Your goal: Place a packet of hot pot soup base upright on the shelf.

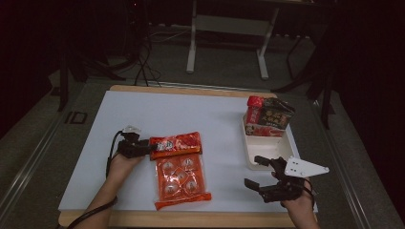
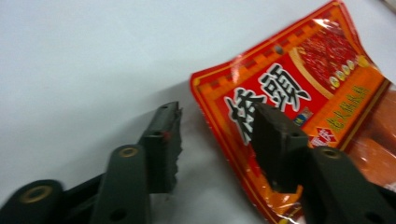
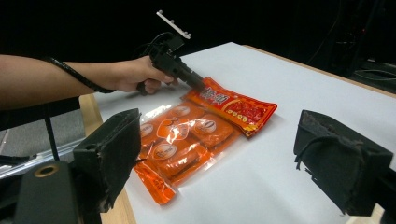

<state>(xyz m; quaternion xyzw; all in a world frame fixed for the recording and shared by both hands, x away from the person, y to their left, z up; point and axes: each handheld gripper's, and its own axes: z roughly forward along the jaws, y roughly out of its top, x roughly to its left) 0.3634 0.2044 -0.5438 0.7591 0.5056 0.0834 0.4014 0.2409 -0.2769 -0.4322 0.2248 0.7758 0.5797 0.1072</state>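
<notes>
The flat red-and-orange foil sachet with large printed characters [image 1: 175, 145] lies on the white-topped desk [image 1: 157, 114], and everything else is best placed against it. Its near long edge overlaps the far end of a clear plastic pack of round orange-wrapped pieces [image 1: 181, 177], so the sachet is the upper of the two and can be taken first. The left claw [image 1: 143, 149] is set level at the sachet's short left end; in the left gripper view its jaws are seen parted, one over the printed face near the corner and the other on bare desk beside the edge, with nothing yet pinched [image 2: 219, 140]. This straddling of the edge is judged to be a preparation for a grip on the thin border. Well to the right of the sachet, a white rectangular plastic tray [image 1: 251, 153] holds upright snack packets [image 1: 268, 117] at its far end, its near part being left free. The right claw [image 1: 262, 174] is held beside that tray, wide open and empty, apparently in waiting.
</notes>
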